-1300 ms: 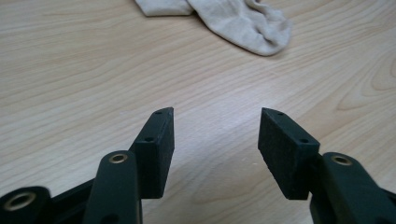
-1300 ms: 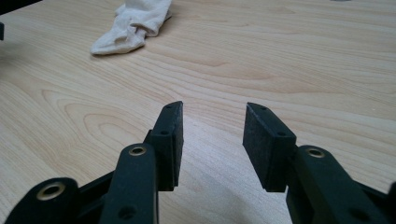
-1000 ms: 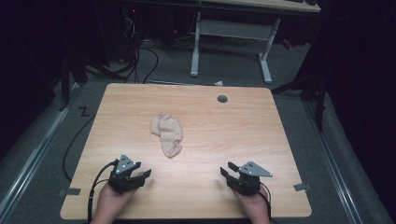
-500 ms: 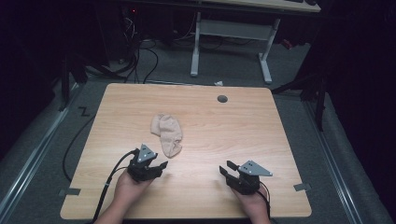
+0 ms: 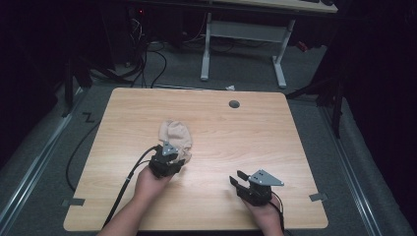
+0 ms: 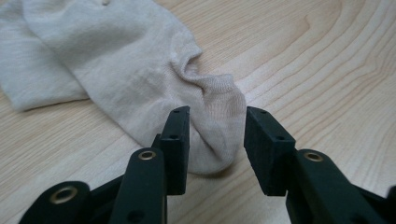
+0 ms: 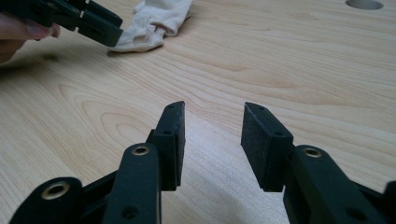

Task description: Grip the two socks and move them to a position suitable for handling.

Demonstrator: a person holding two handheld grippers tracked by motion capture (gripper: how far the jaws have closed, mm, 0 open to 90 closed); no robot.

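- Your left hand-held gripper (image 6: 217,126) is partly open. Its jaws have just been closing, and the narrow end of the sock (image 6: 116,60) lies between them. The pads don't look to be pressing yet: one sits at the fabric's edge and the other is just beside it, so nothing is held.
- Only the rounded tip of the sock is inside the jaws. If you close here you may catch just a thin lip of knit, and I'd expect that to slide out once you lift.
- The jaw tips are low, close to the counter (image 5: 246,132). If you push lower while closing, they could scrape the wood or shove the sock ahead of them and bunch it instead of pinching it.
- The sock lies loosely crumpled left of the counter's middle, with a fold near the caught end. If you grip one layer only, the rest will likely hang twisted and be awkward to straighten.
- A sideways pull would probably drag the whole soft piece across the wood rather than raise it.
- The cable (image 5: 128,182) trails from your left hand-held gripper off the near edge. A quick lift could tug it.
- Your right hand-held gripper (image 7: 212,121) is well apart from the sock, near the front edge. It is fairly wide open, its jaws have just been closing a little, and there is nothing between them. If the sock slips it is too far away to help, so bring it closer.
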